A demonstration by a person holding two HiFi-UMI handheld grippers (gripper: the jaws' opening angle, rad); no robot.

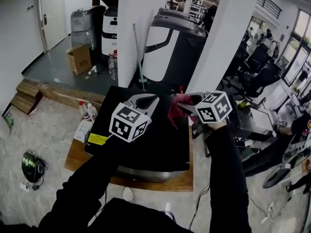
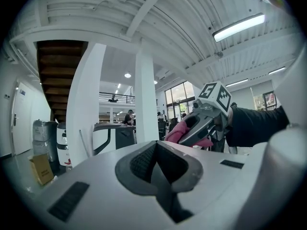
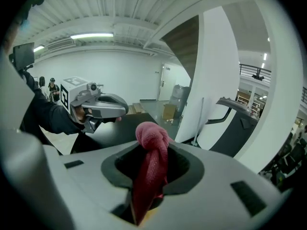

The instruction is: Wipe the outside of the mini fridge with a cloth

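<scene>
Right hand-held gripper is clamped on the red cloth, held over the far right part of the mini fridge top. The black fridge stands on a wooden platform. Left hand-held gripper hovers beside it, jaws together, empty.

Likely risks: the cloth is bunched, so it may wipe only a narrow strip. Drag on the fridge could also tug it out of the jaws.

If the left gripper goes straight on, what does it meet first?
Probably the white pillar, passing clear of the right gripper and its cloth; nothing nearer shows in line, though depth is unclear.
</scene>
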